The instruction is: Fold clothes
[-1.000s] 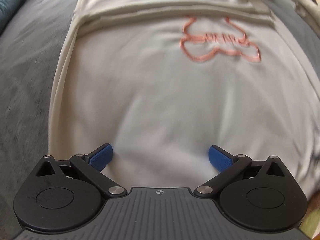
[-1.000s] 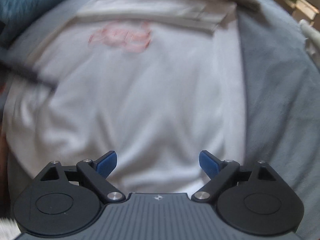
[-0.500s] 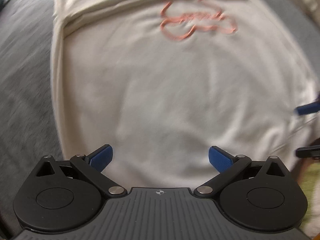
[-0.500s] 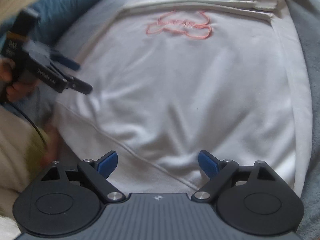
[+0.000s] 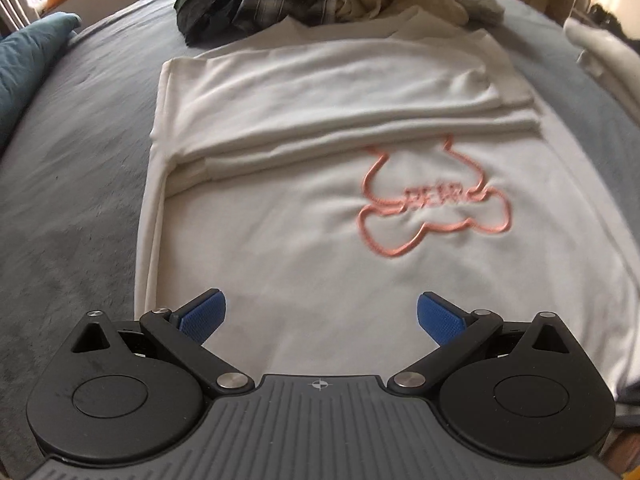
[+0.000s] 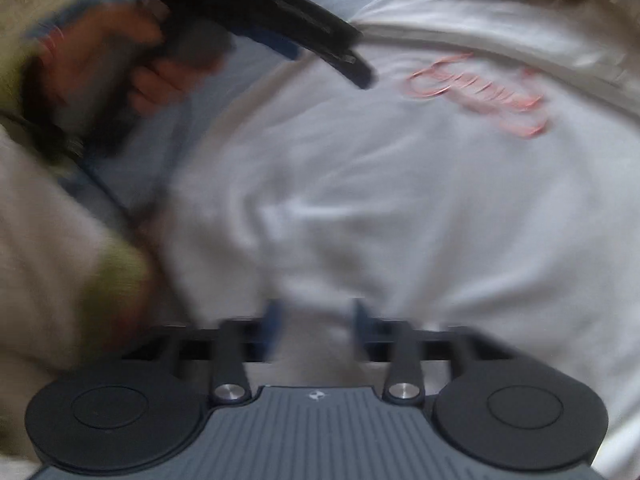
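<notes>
The right tool (image 6: pixel 316 316), wide a second ago, is being closed on the white shirt's (image 5: pixel 320 248) near hem; the left tool (image 5: pixel 320 316) is kept open.

Each gripper is built on a ribbed grey body flanked by two round black discs. On the left gripper (image 5: pixel 319 314), black link arms are pinned with silver screws and tipped with textured blue pads (image 5: pixel 202 314); a small crosshair mark is printed at the centre. A cream sleeve (image 6: pixel 44 248) with a green cuff is worn.
</notes>
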The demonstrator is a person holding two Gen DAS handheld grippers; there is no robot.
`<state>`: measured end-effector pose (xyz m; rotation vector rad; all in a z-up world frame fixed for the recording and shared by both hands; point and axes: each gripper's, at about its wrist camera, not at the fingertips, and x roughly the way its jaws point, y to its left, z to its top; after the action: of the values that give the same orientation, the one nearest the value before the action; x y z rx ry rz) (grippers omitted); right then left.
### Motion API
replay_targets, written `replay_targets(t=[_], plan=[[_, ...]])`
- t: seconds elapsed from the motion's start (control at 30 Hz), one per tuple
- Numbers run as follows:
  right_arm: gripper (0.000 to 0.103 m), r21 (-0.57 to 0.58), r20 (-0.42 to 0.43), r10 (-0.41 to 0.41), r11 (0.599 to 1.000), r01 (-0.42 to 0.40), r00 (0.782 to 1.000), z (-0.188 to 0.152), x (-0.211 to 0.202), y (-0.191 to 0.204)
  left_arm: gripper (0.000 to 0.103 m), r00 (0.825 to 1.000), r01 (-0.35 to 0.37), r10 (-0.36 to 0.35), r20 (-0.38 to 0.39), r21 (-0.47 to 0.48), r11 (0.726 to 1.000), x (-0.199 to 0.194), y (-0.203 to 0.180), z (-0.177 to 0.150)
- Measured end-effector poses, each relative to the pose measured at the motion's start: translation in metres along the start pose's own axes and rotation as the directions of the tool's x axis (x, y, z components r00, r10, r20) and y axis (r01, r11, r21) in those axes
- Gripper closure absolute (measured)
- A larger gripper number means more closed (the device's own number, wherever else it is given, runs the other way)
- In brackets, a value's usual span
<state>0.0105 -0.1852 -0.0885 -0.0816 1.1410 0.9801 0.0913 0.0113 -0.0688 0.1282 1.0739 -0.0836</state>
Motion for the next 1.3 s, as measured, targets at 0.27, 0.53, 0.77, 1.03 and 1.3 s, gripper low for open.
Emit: replay_targets(t=[0.27,0.53,0.77,1.03,1.3], plan=[[0.078,0.068,0.204,-0.222,0.975,0.213,0.953,0.033,0.018,-0.032,0.000,0.992,-0.111,0.113,0.048,-0.048,0.993,0.003,0.012,0.000],[0.083,-0.209,0.099,-0.010,0.977,0.031,0.995,0.011,0.036,0.030,0.000,0.985,-0.162,0.169,0.038,-0.151,0.975,0.005,0.040,-0.005],[0.082,-0.080,0.247,-0.114,0.987,0.137,0.962,0.059,0.054,-0.002,0.000,0.982,-0.159,0.174,0.071,-0.177,0.971,-0.003,0.045,-0.005],[0.076,-0.340,0.123,0.142,0.936,-0.093,0.982,0.016,0.076,0.076,0.000,0.988,-0.141,0.148,0.037,-0.152,0.978,0.008,0.035,-0.006],[0.074,0.158,0.357,-0.249,0.966,0.204,0.900,0.045,0.003,-0.026,0.000,0.994,-0.108,0.109,0.008,-0.097,0.989,0.018,0.007,-0.008]])
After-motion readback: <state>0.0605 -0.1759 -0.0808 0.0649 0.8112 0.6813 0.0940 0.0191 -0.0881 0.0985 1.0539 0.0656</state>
